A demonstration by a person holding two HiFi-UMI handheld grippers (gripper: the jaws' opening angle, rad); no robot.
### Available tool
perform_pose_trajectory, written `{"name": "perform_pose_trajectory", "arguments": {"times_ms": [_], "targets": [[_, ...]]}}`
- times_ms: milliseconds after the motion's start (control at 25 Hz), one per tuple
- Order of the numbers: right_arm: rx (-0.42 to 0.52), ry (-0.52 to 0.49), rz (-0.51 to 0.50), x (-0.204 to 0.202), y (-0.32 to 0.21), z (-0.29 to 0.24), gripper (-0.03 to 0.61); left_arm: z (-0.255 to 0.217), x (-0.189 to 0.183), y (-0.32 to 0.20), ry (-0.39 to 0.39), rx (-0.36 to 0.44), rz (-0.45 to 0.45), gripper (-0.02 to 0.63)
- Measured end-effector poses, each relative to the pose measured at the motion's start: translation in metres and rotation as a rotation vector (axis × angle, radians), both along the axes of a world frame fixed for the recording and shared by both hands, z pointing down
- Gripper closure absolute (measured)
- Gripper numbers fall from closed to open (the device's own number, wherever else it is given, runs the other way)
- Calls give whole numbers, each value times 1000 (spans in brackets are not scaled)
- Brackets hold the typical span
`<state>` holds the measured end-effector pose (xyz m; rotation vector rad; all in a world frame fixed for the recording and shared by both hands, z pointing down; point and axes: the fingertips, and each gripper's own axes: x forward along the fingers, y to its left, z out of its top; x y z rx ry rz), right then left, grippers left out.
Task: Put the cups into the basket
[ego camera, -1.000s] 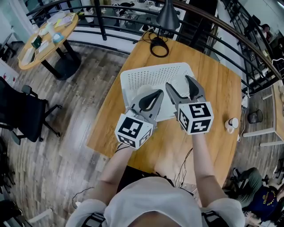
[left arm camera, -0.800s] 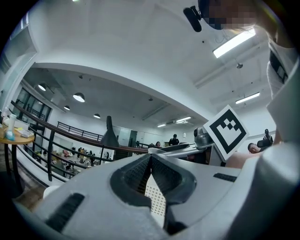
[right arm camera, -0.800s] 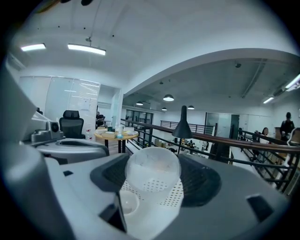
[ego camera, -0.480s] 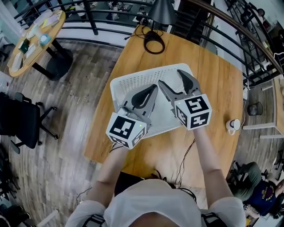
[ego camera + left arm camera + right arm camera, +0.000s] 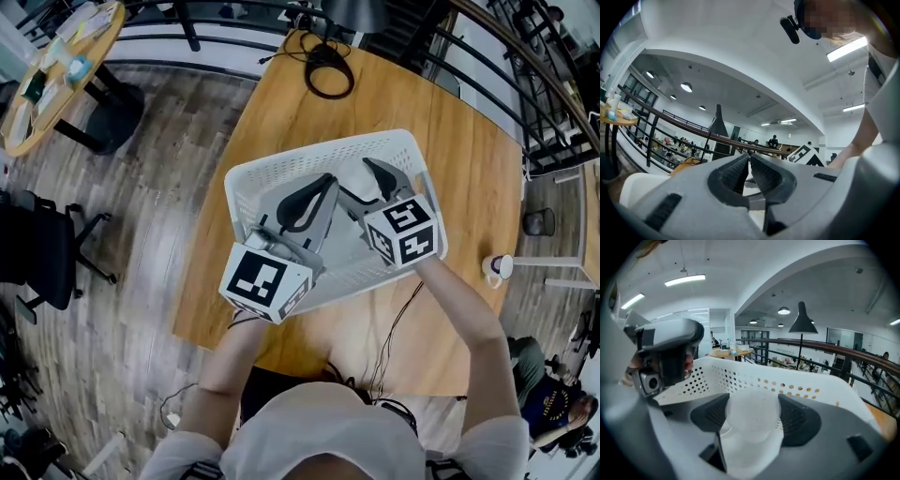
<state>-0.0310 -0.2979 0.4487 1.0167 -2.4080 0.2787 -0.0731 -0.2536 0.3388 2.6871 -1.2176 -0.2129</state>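
Step in hand, as judged: placing a cup in the basket (image 5: 309,155), which stands on the wooden table (image 5: 450,141).

Right gripper (image 5: 367,187): jaws partly spread and pinching a translucent cup (image 5: 752,416) by its sides, one pad on each flank. In the right gripper view the perforated basket wall rises behind the cup, so the cup sits within the basket's walls. Whether its base touches the basket floor cannot be told.

Left gripper (image 5: 323,183): jaws pressed together with nothing between them, held over the basket's near left part, just beside the right gripper.

Next move, as judged: settle the cup upright on the basket floor, then spread the right jaws wide enough to clear its sides before lifting away.

Also noted: a small white cup-like item (image 5: 495,268) stands near the table's right edge, well apart from the basket
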Motion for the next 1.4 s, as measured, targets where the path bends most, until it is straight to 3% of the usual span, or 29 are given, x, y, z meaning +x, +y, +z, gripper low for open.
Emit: {"name": "perform_pose_trajectory", "arguments": {"times_ms": [320,480,680,840,1120,1400], "targets": [[-167,148,-26,5,4,72,247,9,1,-4,-24,-32,-4,604],[-116,152,-74,-4,3,80,249,8,4,-6,-7,-33,-2,604],[-98,89,-6,3,-8,82,249,7,3,-7,10,-32,0,604],[-114,95,44,11,-14,90,249,8,1,-6,26,-47,-2,604],[-71,91,49,5,-14,98,249,5,6,-4,51,-64,30,604],[-114,123,70,15,-12,115,249,4,5,-6,67,-66,21,604]]}}
